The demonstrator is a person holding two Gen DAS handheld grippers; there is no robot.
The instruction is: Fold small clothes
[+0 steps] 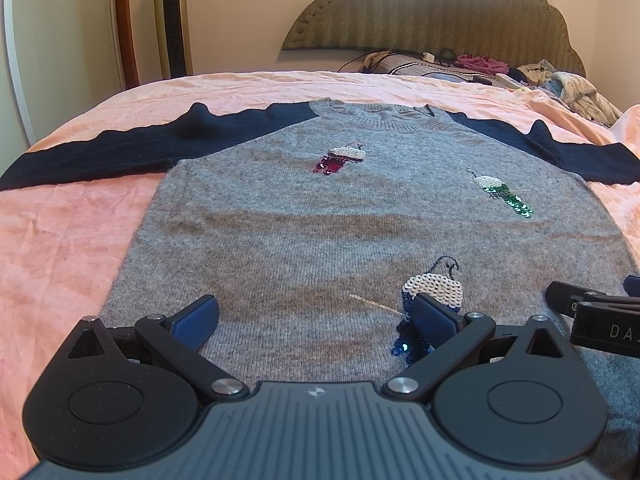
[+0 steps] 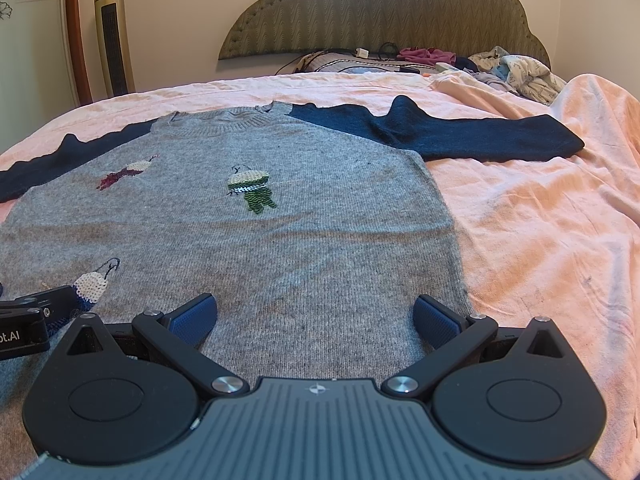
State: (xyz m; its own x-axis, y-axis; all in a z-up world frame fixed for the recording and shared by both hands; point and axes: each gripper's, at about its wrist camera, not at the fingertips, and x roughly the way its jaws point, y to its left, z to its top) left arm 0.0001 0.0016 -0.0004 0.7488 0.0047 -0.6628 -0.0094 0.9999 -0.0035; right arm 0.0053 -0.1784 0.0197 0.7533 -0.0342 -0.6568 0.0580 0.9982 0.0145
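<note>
A small grey knit sweater [image 1: 320, 216] with navy sleeves and sequin bird patches lies flat, face up, on the pink bedsheet [image 1: 60, 240], sleeves spread out to both sides. It also shows in the right wrist view [image 2: 280, 248]. My left gripper [image 1: 316, 316] is open and empty, low over the sweater's hem, left of centre. My right gripper [image 2: 316, 316] is open and empty over the hem's right part, near the sweater's right side edge. Each gripper shows at the edge of the other's view: the right one [image 1: 592, 312] and the left one [image 2: 28, 320].
A padded headboard [image 1: 440, 12] stands at the far end of the bed. A pile of clothes, cables and a charger [image 1: 500, 70] lies in front of it. A tower fan [image 1: 172, 16] stands at the far left by the wall. The sheet bunches up at the right [image 2: 592, 96].
</note>
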